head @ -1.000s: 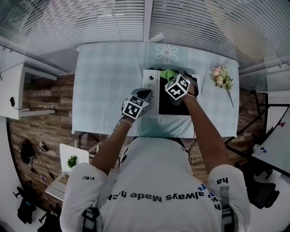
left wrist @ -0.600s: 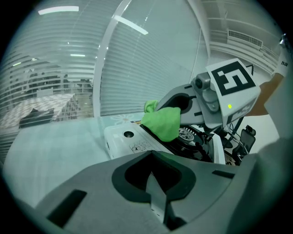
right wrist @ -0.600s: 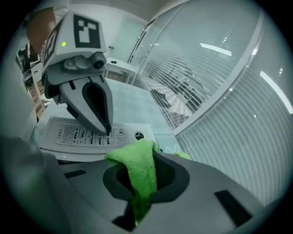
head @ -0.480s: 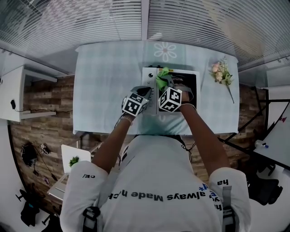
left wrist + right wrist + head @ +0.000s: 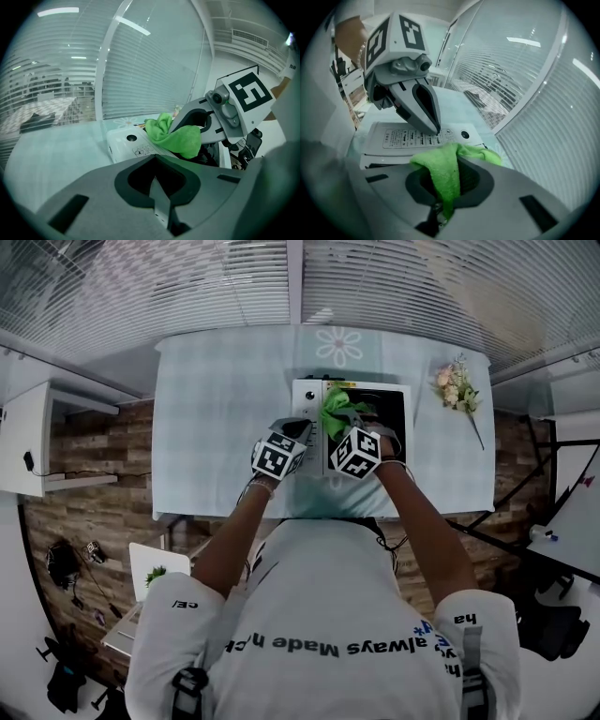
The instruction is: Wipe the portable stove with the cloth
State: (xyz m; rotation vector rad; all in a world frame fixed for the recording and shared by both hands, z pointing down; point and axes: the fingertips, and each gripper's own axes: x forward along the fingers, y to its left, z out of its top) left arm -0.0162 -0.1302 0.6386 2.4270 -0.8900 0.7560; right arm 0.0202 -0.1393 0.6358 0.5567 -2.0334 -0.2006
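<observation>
Green cloth (image 5: 336, 409), clamped in the right tool (image 5: 345, 424), had been dragged leftward across the portable stove (image 5: 309, 395) on the table (image 5: 216, 409), so wiping was judged under way, with the left tool (image 5: 302, 434), closed empty, pressed on its panel.

An office-like room: blind-covered glass partitions (image 5: 187, 287) surround a clothed table (image 5: 216, 399).
</observation>
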